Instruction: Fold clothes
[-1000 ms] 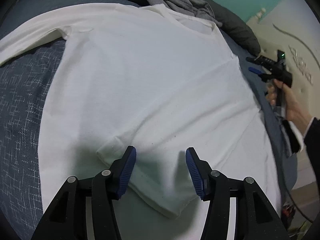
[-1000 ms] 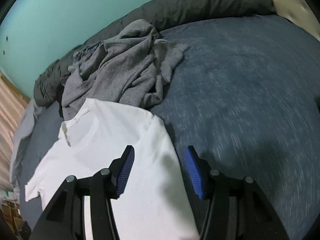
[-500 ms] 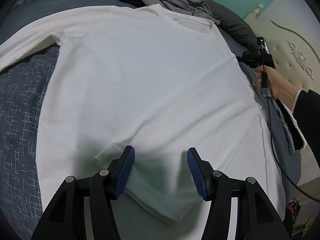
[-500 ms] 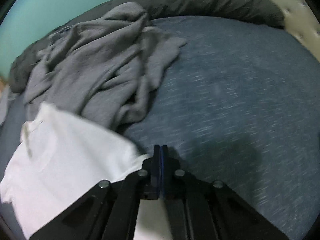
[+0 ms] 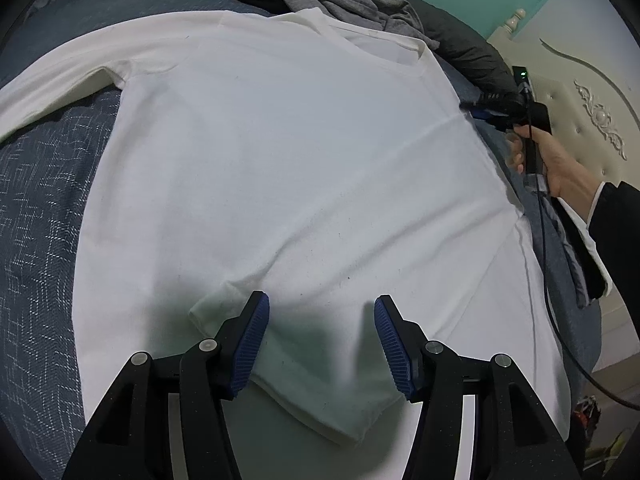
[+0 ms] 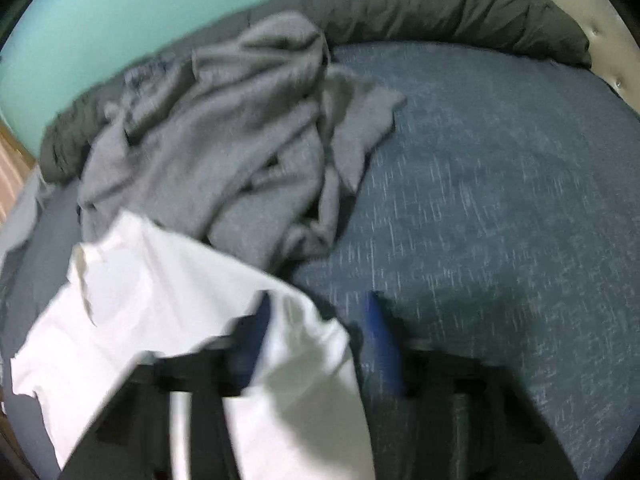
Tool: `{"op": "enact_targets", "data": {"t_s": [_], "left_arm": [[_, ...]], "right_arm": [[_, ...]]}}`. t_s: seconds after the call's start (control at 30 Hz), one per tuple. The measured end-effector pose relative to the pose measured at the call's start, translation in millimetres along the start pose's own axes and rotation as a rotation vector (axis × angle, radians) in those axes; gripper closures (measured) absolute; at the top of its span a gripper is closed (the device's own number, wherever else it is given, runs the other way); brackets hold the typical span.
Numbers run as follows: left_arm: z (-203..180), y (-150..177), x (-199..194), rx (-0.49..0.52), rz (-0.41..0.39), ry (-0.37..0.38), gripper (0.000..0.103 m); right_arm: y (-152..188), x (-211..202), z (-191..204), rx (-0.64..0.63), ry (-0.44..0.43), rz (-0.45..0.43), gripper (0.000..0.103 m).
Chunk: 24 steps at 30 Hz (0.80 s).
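Note:
A white long-sleeved shirt (image 5: 280, 160) lies flat on the blue bed cover (image 5: 36, 220). One sleeve (image 5: 320, 380) is folded in across the body, its cuff (image 5: 212, 312) by my left gripper's fingers. The other sleeve (image 5: 60, 80) stretches out to the left. My left gripper (image 5: 322, 320) hovers open over the folded sleeve. In the right wrist view, which is blurred, my right gripper (image 6: 320, 320) is open at the shirt's shoulder edge (image 6: 312, 320), with white cloth between and under its fingers. The left wrist view shows that gripper (image 5: 476, 108) at the shirt's right edge, held by a hand (image 5: 560, 168).
A crumpled grey garment (image 6: 240, 152) lies beyond the shirt's collar, with a dark grey duvet roll (image 6: 440, 12) behind it. A cream headboard (image 5: 580, 100) stands at the right. A black cable (image 5: 560, 320) hangs from the right gripper along the bed's edge.
My right gripper went from open to shut at the shirt's shoulder edge, and is open again now and moving. The left gripper stayed open over the folded sleeve, barely shifting.

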<state>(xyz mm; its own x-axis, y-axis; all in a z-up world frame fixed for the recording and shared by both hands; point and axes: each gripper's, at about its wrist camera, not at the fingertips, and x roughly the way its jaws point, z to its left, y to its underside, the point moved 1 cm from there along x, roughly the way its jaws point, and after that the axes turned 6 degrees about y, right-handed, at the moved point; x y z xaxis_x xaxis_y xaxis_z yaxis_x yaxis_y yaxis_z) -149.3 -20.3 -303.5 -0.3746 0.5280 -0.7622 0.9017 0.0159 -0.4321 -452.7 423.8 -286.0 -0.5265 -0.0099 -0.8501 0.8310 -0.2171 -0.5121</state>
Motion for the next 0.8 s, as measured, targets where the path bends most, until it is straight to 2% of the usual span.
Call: {"op": "enact_targets", "data": {"t_s": [0.1, 0.43, 0.6, 0.7, 0.8], "left_arm": [[1.8, -0.9, -0.7, -0.003, 0.0, 0.006, 0.044], [3.5, 1.2, -7.4, 0.002, 0.002, 0.0, 0.043], [3.3, -1.5, -8.7, -0.016, 0.006, 0.012, 0.043], [4.8, -0.4, -10.7, -0.028, 0.005, 0.02, 0.043], [5.6, -0.7, -16.9, -0.037, -0.005, 0.018, 0.043]], "right_arm": [[1.3, 6.3, -4.0, 0.025, 0.023, 0.017, 0.096], [-15.8, 14.3, 6.1, 0.019, 0.114, -0.012, 0.098], [-18.4, -7.2, -5.1, 0.071, 0.195, -0.069, 0.097], [-5.4, -36.3, -6.3, 0.048, 0.176, -0.117, 0.096], [19.3, -68.8, 1.4, 0.061, 0.078, -0.142, 0.091]]}}
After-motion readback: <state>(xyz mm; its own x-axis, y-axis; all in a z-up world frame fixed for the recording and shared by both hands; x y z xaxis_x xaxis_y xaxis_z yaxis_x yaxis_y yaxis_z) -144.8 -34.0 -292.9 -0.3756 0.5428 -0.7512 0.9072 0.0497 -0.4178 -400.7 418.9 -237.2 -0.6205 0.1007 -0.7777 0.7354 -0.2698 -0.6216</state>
